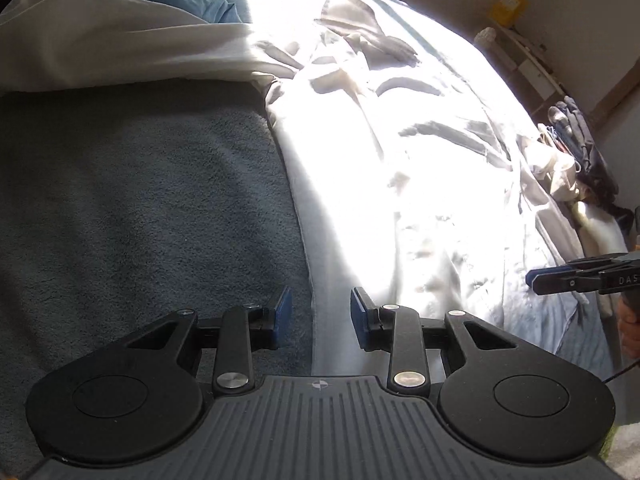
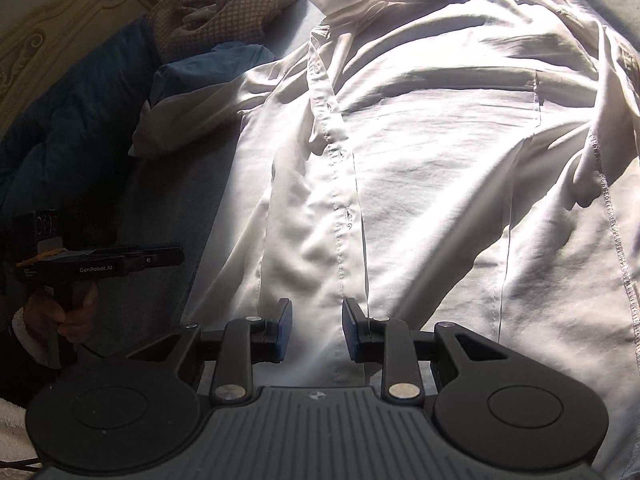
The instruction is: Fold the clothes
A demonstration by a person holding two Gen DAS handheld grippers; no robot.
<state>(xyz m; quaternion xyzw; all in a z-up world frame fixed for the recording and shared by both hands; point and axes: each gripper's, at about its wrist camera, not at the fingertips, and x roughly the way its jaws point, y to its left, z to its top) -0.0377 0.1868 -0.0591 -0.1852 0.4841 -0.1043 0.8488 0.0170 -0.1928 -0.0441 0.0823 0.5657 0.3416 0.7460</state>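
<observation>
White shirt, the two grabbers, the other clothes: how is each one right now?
white shirt: spread flat, front up, buttoned, wrinkled, not folded.
left gripper: open, empty, over the shirt's edge.
right gripper: open, empty, above the hem.
blue garment: crumpled.
patterned cloth: bunched up.

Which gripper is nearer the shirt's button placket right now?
Right. The right gripper hovers over the white shirt, jaws open at the button placket. The left gripper sits off the shirt's side edge, over the grey blanket.
</observation>
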